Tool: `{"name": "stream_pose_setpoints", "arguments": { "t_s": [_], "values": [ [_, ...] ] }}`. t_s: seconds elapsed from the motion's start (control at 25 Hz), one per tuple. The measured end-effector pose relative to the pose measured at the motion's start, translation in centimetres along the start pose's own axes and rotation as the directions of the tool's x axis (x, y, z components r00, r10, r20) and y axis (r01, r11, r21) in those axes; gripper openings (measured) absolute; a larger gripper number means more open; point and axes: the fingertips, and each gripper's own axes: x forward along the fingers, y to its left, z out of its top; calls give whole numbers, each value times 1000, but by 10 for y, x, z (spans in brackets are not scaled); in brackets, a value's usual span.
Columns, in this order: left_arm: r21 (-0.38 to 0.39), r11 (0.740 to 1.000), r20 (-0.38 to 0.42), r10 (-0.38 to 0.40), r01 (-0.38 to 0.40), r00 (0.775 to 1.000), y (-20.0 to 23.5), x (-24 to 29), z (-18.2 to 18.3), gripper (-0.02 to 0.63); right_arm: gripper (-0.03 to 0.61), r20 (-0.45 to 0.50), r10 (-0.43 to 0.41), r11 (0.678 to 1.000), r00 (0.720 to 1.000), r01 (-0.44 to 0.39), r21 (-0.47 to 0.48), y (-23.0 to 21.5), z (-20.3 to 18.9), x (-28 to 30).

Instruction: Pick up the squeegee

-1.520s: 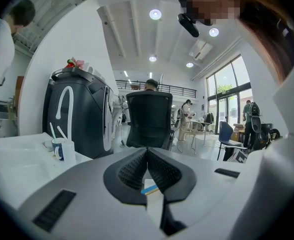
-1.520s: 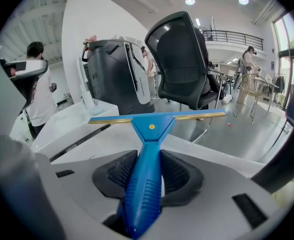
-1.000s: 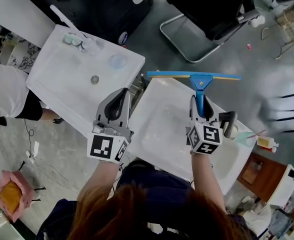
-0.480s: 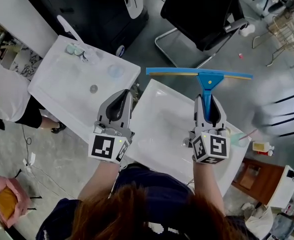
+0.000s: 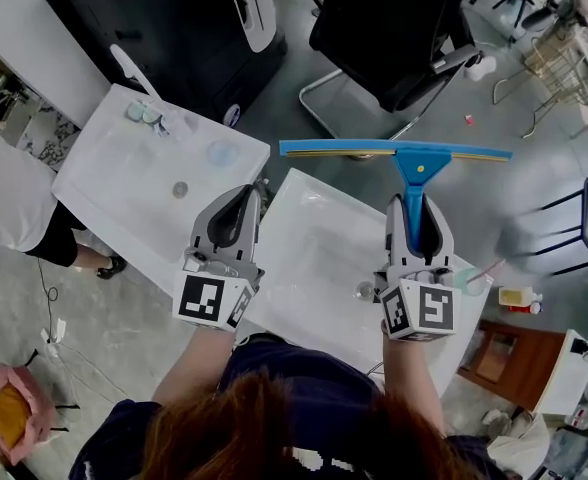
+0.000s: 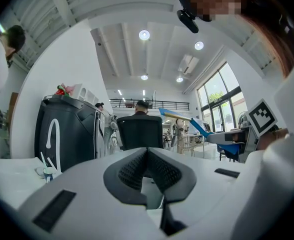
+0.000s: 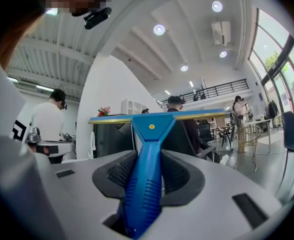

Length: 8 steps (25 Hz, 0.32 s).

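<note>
Two sinks, two grippers, one blue squeegee [image 5: 419, 164] held in the air.
Left sink [image 5: 114, 183] and right sink [image 5: 314, 258], both white, stand just beside each other, with a black chair [image 5: 394, 28] beyond them. Left gripper [image 5: 244, 192]: jaws closed together, nothing between them, over the gap between the sinks. Right gripper [image 5: 412, 202]: jaws clamped on the squeegee's handle, with the blade crosswise past the right sink's far edge. Small cups [image 5: 144, 114] and a drain [image 5: 180, 189] are on the left sink.

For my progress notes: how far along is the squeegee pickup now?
Done: the right tool is closed on the handle of the blue squeegee, which is raised off the white basin. In hand: holding it level. Remaining: nothing evident; the left tool is shut and empty.
</note>
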Motion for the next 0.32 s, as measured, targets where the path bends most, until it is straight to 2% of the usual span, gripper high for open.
{"name": "stream_pose_setpoints", "arguments": {
  "t_s": [0.32],
  "values": [
    [5,1000,7,-9,9,1000,-6,3,3,20,156,22,3,1000,1000,-3,-12,1,11,-2]
  ]
}}
